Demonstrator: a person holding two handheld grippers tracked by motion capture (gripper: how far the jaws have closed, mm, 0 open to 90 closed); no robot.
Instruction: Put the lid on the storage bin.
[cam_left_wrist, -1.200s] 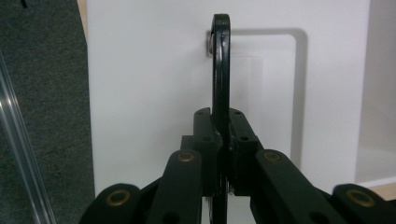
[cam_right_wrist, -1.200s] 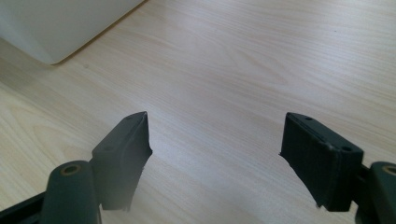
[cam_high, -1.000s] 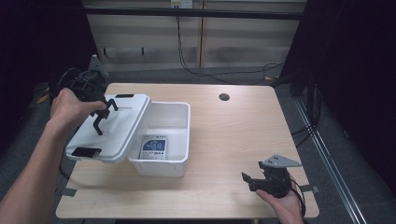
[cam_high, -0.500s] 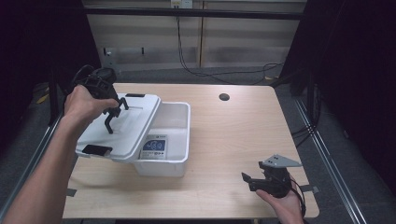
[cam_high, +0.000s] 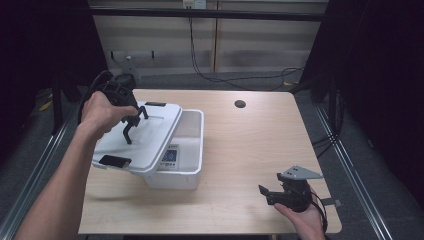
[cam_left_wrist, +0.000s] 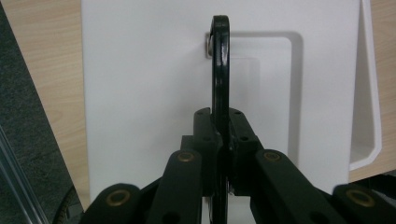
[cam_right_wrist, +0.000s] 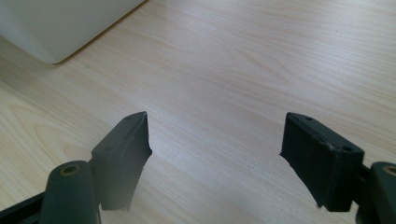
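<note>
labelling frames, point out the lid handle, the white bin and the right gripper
lid handle (cam_left_wrist: 220, 70), left gripper view, on its black bar
white bin (cam_high: 192, 150), high view, on its right wall
right gripper (cam_right_wrist: 215, 154), right gripper view, midway between its fingertips

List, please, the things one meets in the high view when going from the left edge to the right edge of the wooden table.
Left gripper shut on the black handle of the white plastic lid → white plastic bin → small round dark hole in the tabletop → open right gripper.
</note>
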